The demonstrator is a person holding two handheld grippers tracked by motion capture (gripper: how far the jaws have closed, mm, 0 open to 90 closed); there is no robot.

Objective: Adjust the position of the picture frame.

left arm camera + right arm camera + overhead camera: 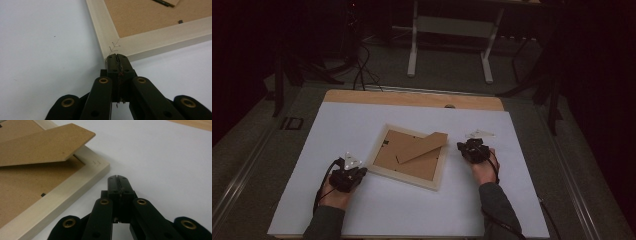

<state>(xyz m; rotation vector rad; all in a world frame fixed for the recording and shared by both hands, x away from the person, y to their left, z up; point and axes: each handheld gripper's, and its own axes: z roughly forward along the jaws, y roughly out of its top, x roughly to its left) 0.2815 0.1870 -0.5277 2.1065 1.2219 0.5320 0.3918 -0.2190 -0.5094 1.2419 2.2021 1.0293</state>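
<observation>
Your pale wooden picture frame (411,156) lies face-down mid-table on the white sheet (377,210), brown fibreboard back up, its stiff easel flap (424,146) angling toward your right gripper (472,149). Left gripper (116,55) sits with its tip at the frame's near corner; the right one is just beside the far corner. Both jaws are pinched together, holding nothing. I'd say the left is nearer.

Closed jaws, picture frame (75,187) corner — stand (47,147) overhanging
</observation>
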